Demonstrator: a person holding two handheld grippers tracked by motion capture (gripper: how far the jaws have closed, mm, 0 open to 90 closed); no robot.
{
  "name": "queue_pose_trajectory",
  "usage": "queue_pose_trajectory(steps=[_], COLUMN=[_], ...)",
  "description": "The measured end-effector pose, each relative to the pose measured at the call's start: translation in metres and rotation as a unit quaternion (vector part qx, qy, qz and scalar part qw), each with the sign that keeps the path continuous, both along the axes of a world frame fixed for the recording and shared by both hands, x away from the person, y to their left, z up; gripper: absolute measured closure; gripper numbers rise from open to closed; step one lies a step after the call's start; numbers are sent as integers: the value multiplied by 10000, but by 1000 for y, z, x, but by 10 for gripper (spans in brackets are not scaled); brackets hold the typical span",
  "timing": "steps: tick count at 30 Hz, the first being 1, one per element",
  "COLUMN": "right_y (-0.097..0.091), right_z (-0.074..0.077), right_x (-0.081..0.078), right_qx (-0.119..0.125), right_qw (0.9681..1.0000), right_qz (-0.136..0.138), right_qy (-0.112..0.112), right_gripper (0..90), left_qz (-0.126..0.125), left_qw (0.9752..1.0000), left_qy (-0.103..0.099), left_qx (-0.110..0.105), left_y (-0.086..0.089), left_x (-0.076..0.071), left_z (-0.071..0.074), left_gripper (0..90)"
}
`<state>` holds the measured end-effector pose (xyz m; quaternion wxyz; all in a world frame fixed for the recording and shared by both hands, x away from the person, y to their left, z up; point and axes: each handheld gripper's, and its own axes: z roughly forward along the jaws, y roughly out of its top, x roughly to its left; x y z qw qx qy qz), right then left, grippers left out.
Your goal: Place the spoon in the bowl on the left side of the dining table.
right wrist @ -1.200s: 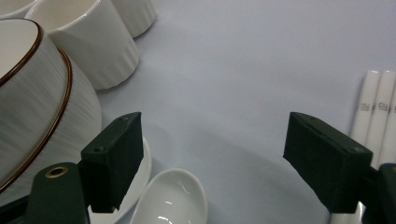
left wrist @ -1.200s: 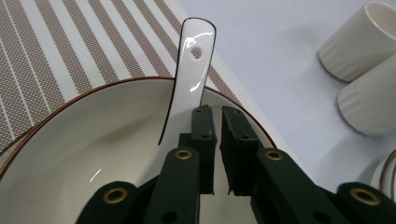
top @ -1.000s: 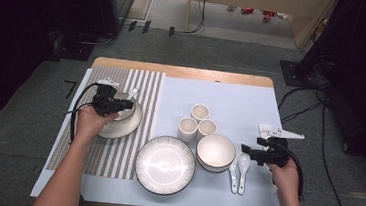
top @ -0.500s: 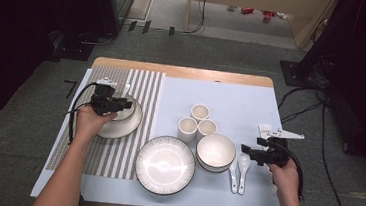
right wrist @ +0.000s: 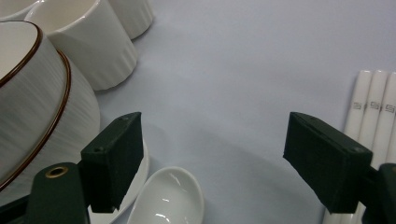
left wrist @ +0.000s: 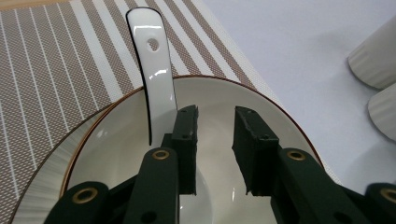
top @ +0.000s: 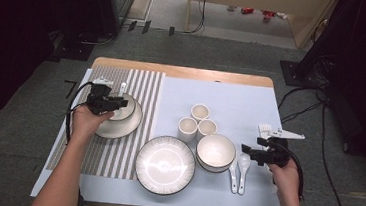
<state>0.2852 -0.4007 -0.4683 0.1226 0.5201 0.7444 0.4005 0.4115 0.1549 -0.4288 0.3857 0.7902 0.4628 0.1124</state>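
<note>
High view down over the whole table (top: 222, 94); both tool views close, low across its tableware.

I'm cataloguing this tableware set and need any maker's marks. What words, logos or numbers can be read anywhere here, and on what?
White chopsticks: a small square grey emblem near the end of each, too small and blurred to read.
Spoon, bowl, cups, plate: no text or marks.
</note>
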Motion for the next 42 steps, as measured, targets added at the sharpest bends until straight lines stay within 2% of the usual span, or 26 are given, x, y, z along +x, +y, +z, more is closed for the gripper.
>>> queue_pose_trajectory(steps=[7, 13, 26, 31, 34, 37, 42], right_y=[0, 0, -5, -9, -10, -10, -9], right_z=[0, 0, 1, 2, 3, 0, -6], right_x=[0, 0, -2, -3, -4, -4, -2], right_qx=[2, 3, 57, 82, 75, 119, 26], right_qw=[10000, 10000, 10000, 9998, 9998, 9997, 9999], right_qz=[0, 5, -64, -125, -125, -172, -145], right_qy=[2, 0, -36, -93, -142, -146, -88], right_gripper=[198, 200, 204, 204, 204, 204, 204], left_qz=[178, 376, 307, 269, 199, 217, 42], left_qw=[9996, 9989, 9995, 9996, 9991, 9990, 9993], left_qy=[-48, -20, -113, -40, -132, -257, -259], left_qx=[196, 266, -44, -112, -355, -282, -259], left_y=[9, 18, 25, 25, 24, 23, 19], left_x=[-3, -2, -16, -19, -24, -29, -37], left_z=[4, 1, 13, 14, 14, 17, 23], left_gripper=[860, 893, 881, 855, 851, 834, 779])
